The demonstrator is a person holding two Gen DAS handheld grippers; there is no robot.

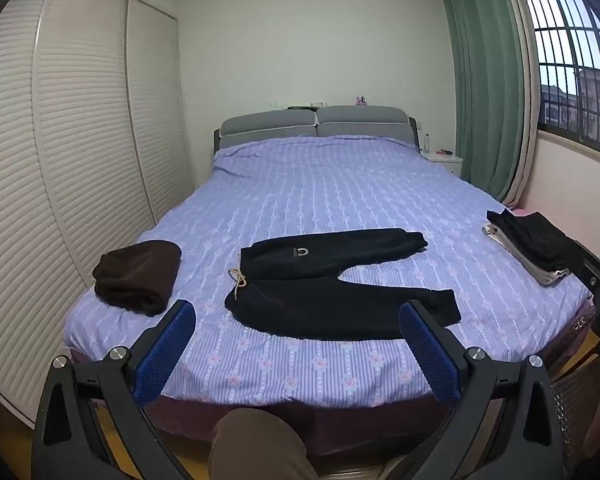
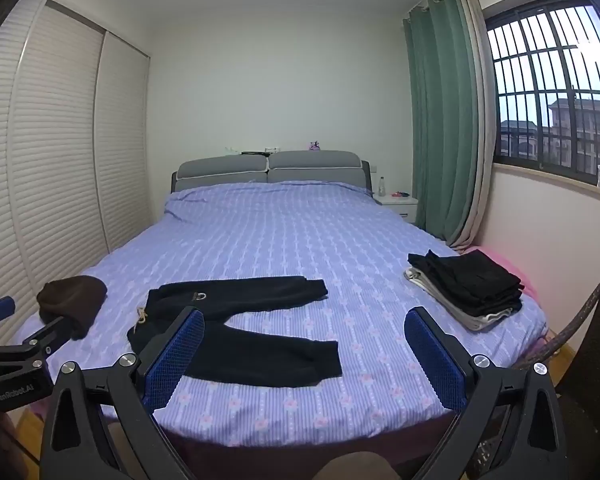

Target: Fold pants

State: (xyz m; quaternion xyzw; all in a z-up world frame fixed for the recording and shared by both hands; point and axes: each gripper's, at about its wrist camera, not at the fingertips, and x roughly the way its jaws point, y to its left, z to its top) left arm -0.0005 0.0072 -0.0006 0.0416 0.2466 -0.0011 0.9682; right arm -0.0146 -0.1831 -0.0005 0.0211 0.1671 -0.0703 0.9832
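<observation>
A pair of black pants lies spread flat on the purple bedsheet, waist with a beige drawstring to the left, both legs pointing right and splayed apart. They also show in the right wrist view. My left gripper is open and empty, held in front of the bed's near edge, short of the pants. My right gripper is open and empty, over the near edge, right of the pants' waist.
A folded brown garment lies at the bed's left edge. A stack of folded black and grey clothes sits at the right edge. Louvred wardrobe doors stand left, a wicker chair right. A knee is below.
</observation>
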